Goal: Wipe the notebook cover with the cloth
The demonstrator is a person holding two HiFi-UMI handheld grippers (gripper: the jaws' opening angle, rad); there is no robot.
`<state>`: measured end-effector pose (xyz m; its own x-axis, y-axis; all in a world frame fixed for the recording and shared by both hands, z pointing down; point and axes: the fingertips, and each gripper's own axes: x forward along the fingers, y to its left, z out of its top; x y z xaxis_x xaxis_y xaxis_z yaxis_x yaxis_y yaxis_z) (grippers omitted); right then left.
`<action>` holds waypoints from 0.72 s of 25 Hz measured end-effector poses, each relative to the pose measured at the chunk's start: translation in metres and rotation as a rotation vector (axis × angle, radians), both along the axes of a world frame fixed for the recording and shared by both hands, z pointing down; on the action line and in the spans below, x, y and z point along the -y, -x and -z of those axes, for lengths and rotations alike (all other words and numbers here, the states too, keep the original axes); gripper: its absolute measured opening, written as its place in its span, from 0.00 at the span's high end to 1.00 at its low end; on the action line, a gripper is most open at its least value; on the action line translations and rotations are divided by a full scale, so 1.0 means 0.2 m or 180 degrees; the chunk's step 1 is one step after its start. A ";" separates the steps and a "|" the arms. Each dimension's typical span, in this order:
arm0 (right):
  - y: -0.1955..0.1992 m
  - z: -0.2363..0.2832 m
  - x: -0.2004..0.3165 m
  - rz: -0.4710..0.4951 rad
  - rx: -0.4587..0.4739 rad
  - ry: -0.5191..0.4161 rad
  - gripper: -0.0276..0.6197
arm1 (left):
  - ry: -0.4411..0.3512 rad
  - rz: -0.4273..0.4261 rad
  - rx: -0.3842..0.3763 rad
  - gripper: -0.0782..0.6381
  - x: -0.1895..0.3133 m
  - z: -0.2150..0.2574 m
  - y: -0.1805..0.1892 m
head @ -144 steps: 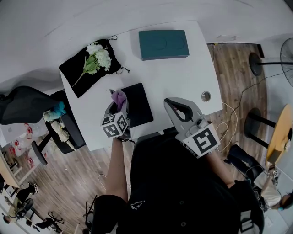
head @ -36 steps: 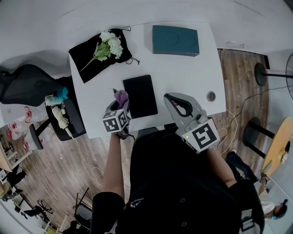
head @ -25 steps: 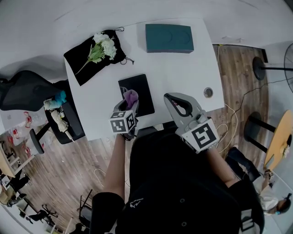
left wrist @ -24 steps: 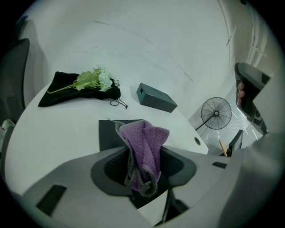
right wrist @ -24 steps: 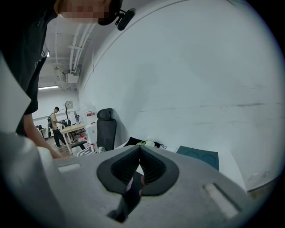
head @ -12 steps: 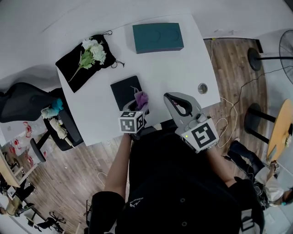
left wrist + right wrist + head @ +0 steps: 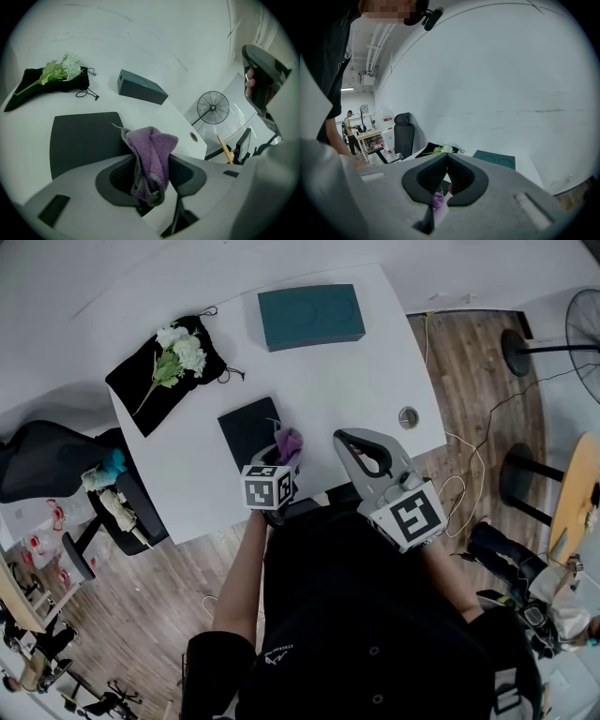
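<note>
The notebook [image 7: 246, 427] lies flat and closed on the white table [image 7: 375, 371], close to its front edge and left of the middle, dark cover up. The purple cloth [image 7: 152, 157] is bunched between the jaws of your left gripper [image 7: 277, 457], which are clamped on it, and it hangs at the cover's right side, near the corner closest to you. Whether the cloth is actually pressing on the cover or floating just above it I can't tell for sure from these views. I'd read this as the wiping step itself, with the cloth at one end of a stroke. The next move calls for you to lower the bundle until it bears lightly, then sweep it leftward across the bare cover (most of it is uncovered). Press gently, since nothing pins the notebook and it could slide. Your left forearm reaches forward low over the front edge, gripper angled down. Your right gripper [image 7: 446, 159] is raised off to the right, jaws together on nothing, taking no part. Further back sit a teal box [image 7: 310, 316] near the far edge and a black pouch [image 7: 141, 395] with white flowers [image 7: 178, 345] at the far left corner.
</note>
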<state>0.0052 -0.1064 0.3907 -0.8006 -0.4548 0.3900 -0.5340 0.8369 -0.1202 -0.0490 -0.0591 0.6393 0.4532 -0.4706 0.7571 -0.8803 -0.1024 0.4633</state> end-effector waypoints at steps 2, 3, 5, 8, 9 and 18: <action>-0.01 0.00 0.00 0.0005 0.0013 -0.0010 0.95 | 0.0011 0.0023 -0.0019 0.63 0.00 -0.01 0.00; -0.01 -0.01 0.00 0.0004 0.0014 -0.0011 0.95 | 0.0015 0.0034 -0.0025 0.63 0.00 -0.01 0.00; 0.00 0.00 0.01 -0.0003 -0.0006 -0.0011 0.95 | 0.0022 0.0054 -0.0030 0.63 0.00 -0.01 0.01; 0.00 0.00 0.01 0.0007 -0.0005 -0.0014 0.95 | 0.0032 0.0068 -0.0038 0.63 0.00 -0.01 0.01; 0.00 0.00 0.00 0.0007 -0.0008 -0.0011 0.95 | 0.0035 0.0069 -0.0040 0.63 0.00 -0.01 0.01; 0.03 0.00 -0.02 0.0038 0.0030 -0.0029 0.95 | 0.0030 0.0113 -0.0047 0.63 -0.01 -0.01 0.05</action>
<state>-0.0004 -0.1021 0.3902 -0.8097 -0.4488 0.3781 -0.5228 0.8443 -0.1176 -0.0589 -0.0578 0.6410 0.4476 -0.4794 0.7549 -0.8763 -0.0669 0.4771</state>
